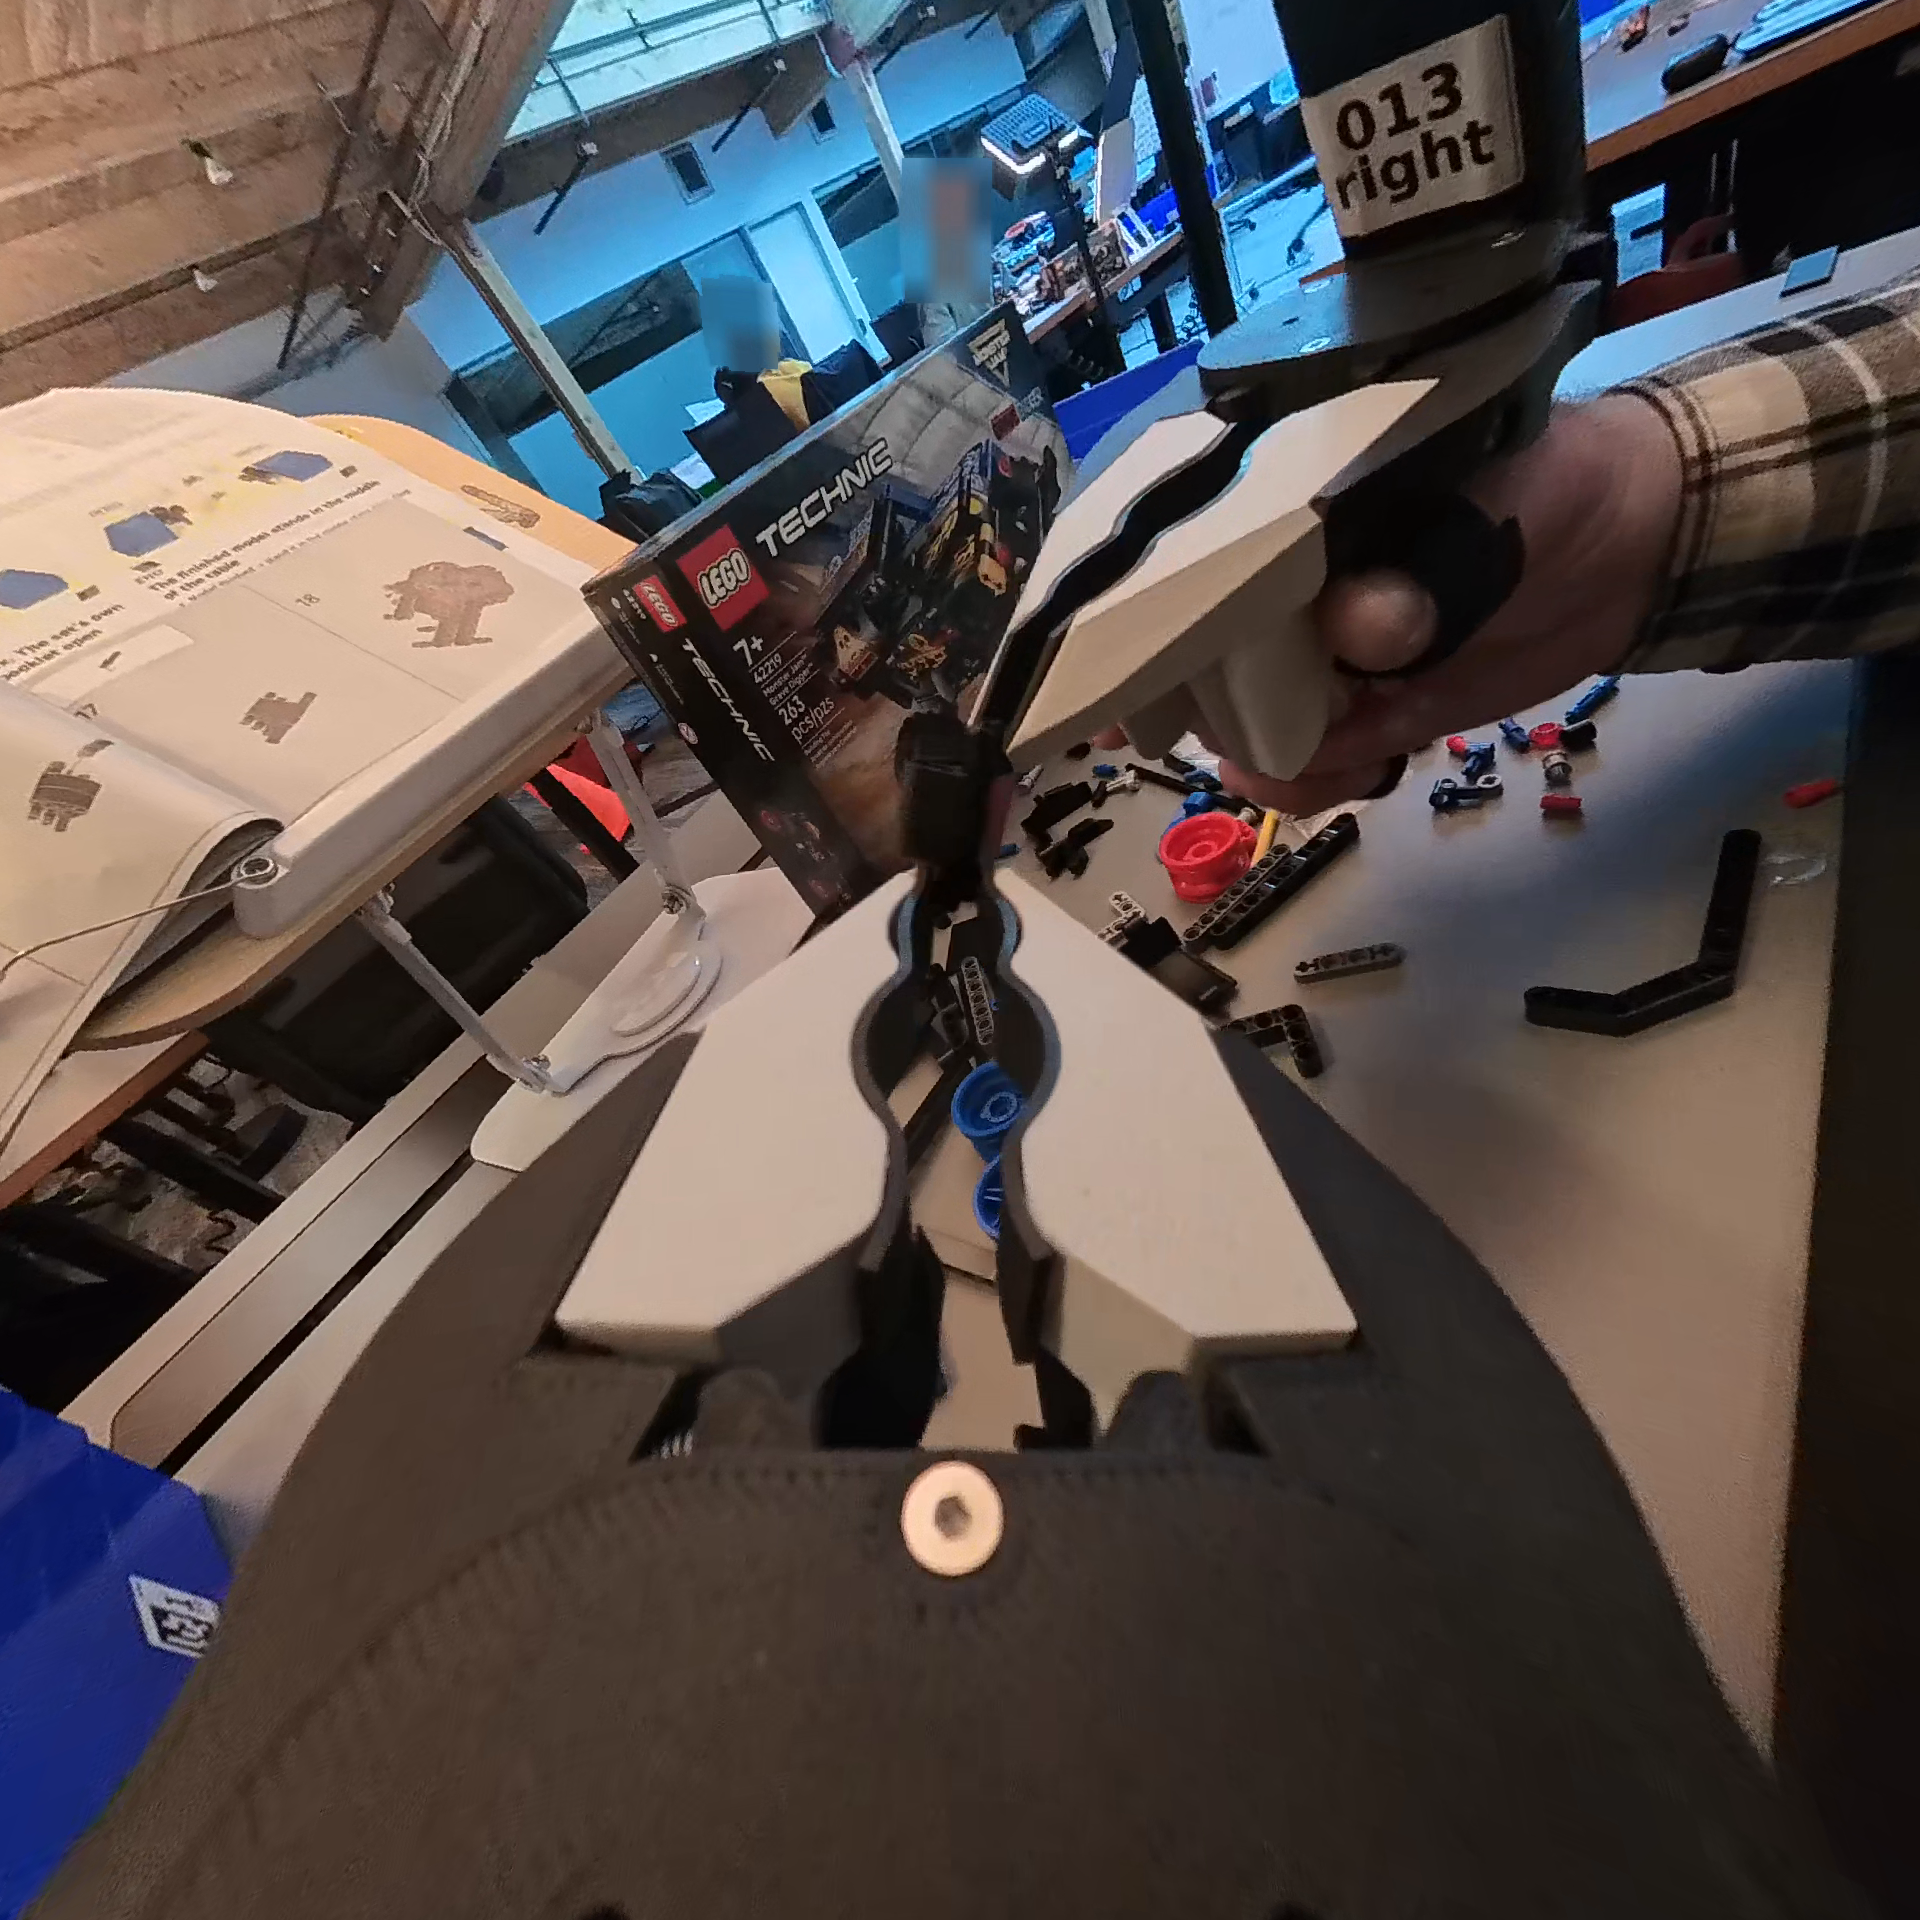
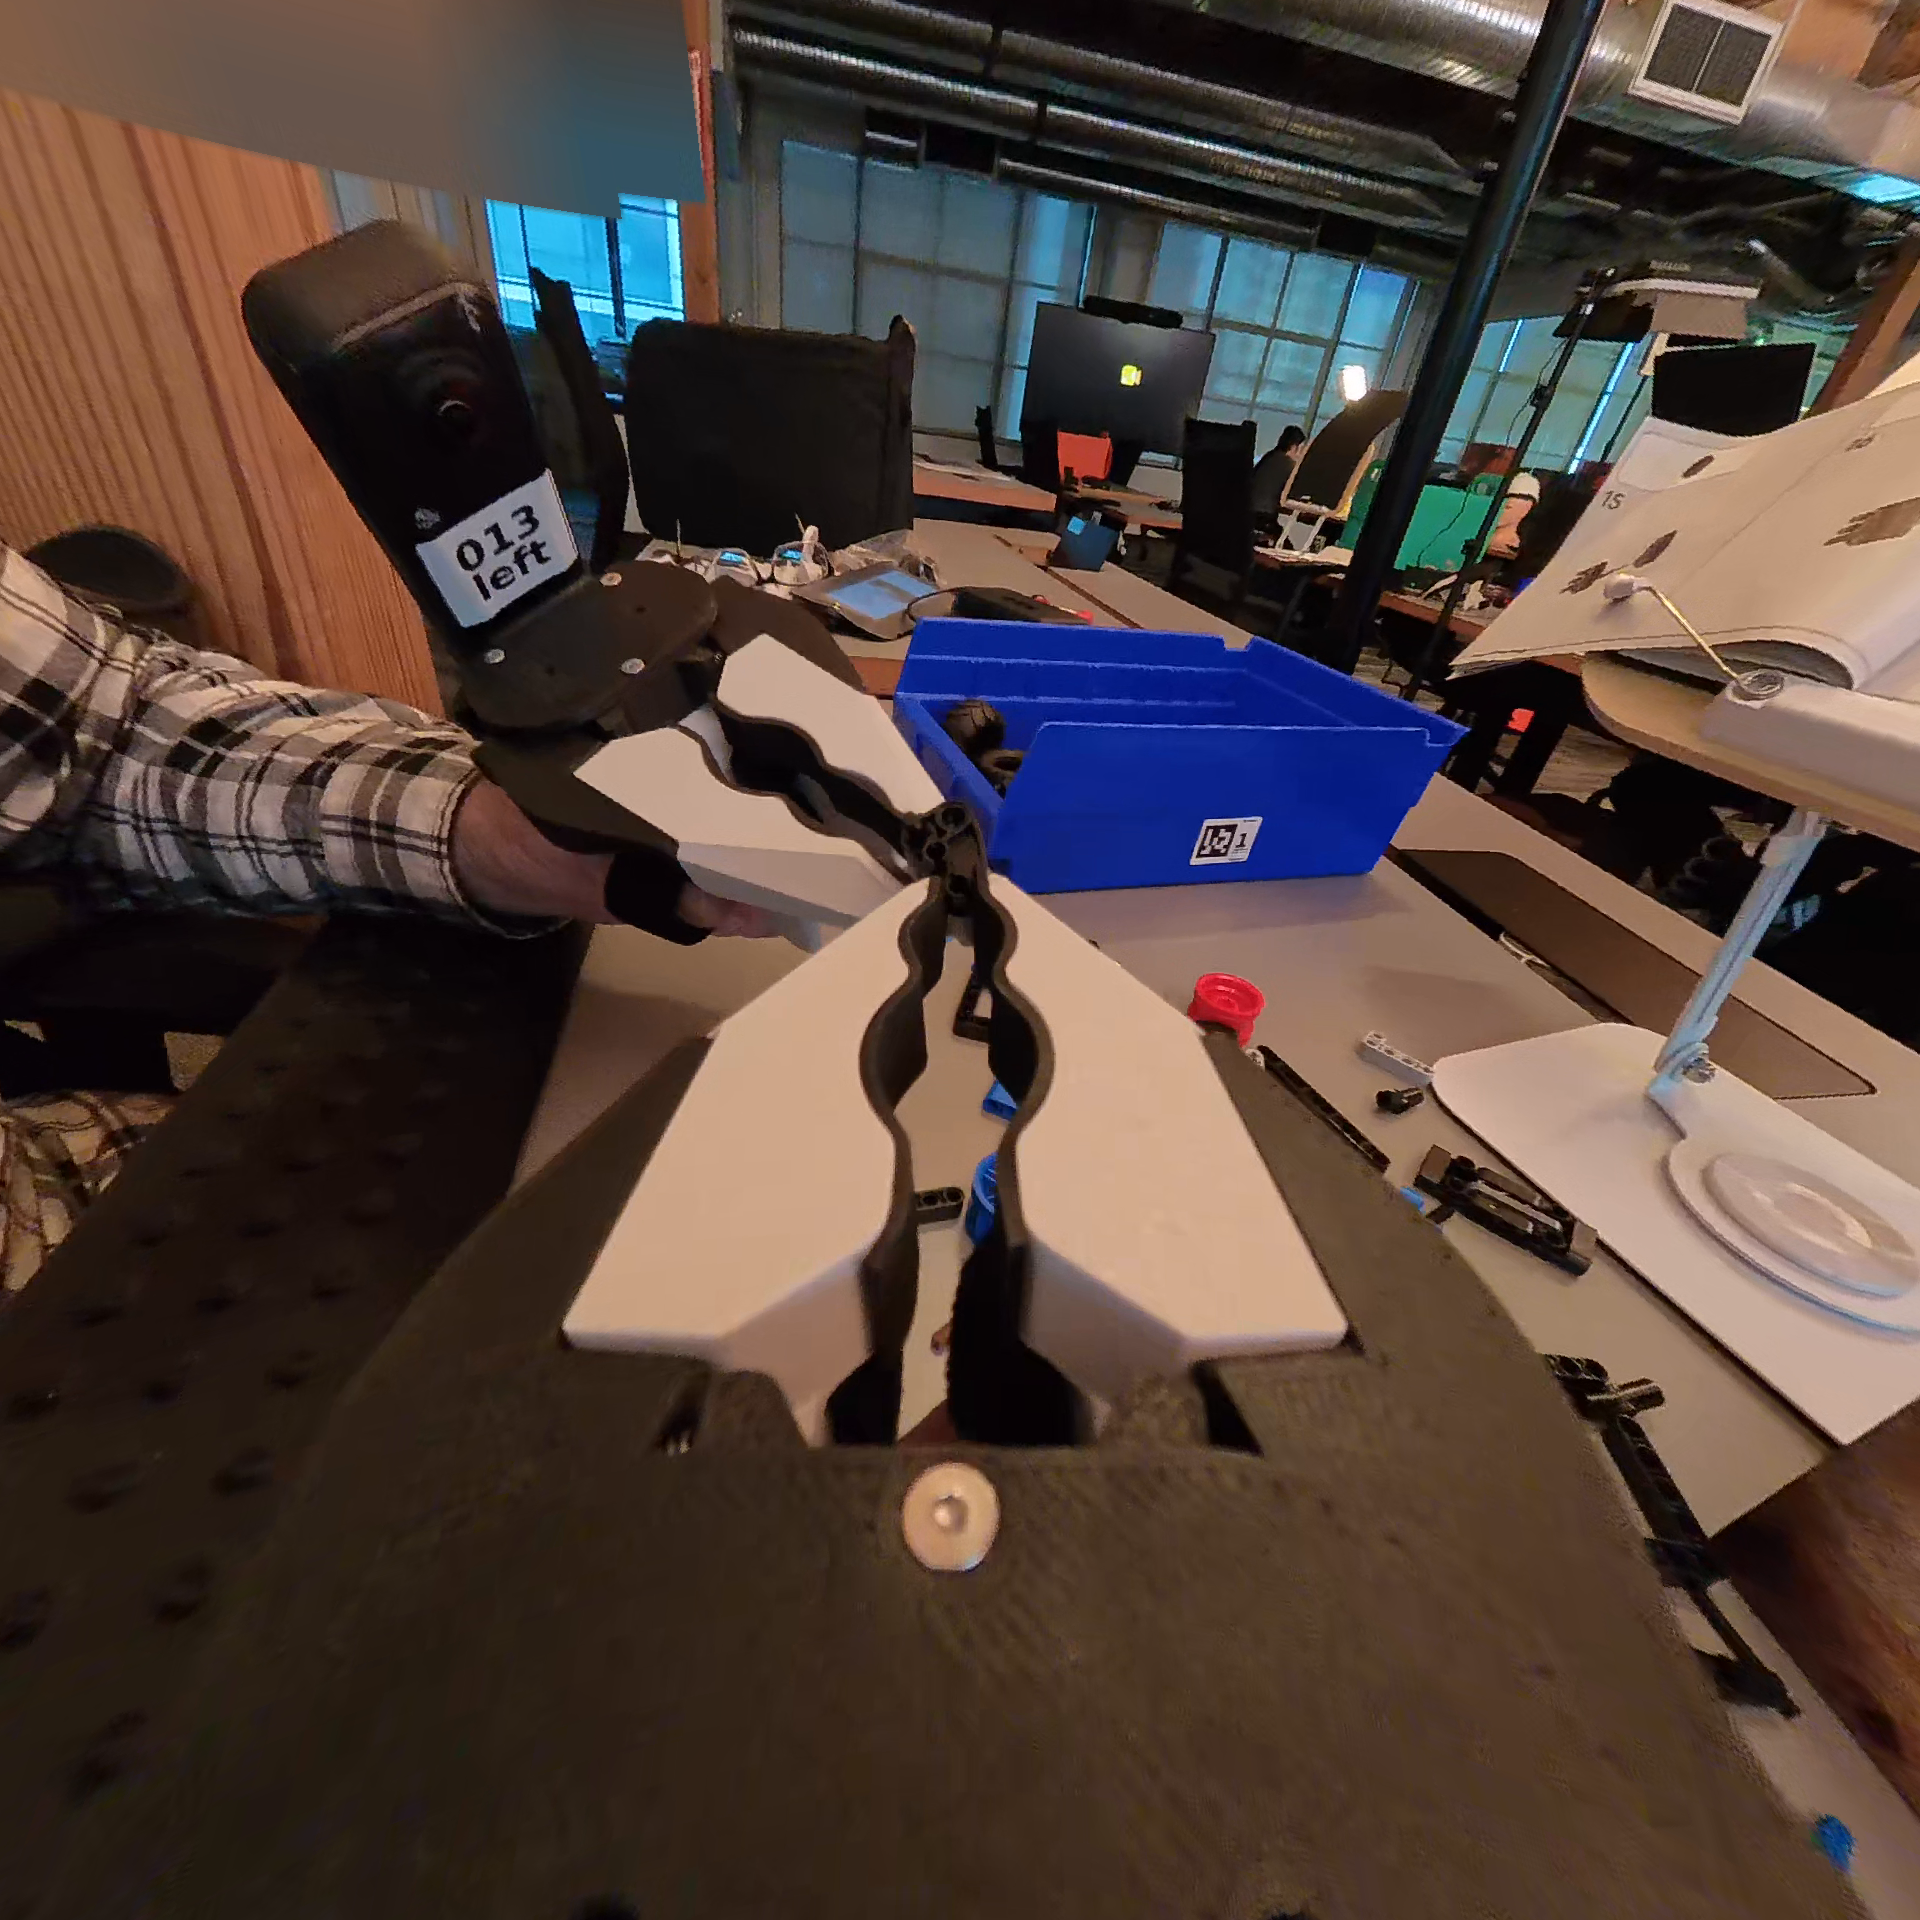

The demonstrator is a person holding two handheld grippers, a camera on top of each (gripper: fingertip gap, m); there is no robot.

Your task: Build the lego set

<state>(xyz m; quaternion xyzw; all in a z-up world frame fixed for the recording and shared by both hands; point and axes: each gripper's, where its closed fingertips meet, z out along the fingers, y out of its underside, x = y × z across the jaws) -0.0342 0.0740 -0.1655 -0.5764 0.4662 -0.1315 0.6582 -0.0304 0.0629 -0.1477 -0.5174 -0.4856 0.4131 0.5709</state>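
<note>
My left gripper (image 1: 951,883) and right gripper (image 2: 951,883), both closed on one small black assembly (image 1: 940,790) held above the table (image 1: 1507,1195); beyond it, loose parts (image 1: 1278,873) before the box (image 1: 831,644) suggest an early build.

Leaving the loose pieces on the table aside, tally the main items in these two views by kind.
tools: 2 (left tool, right tool)
black piece gripped by both tools: 1
set box: 1
instruction booklet: 1
white stand: 1
blue bin: 1
total: 7
</note>
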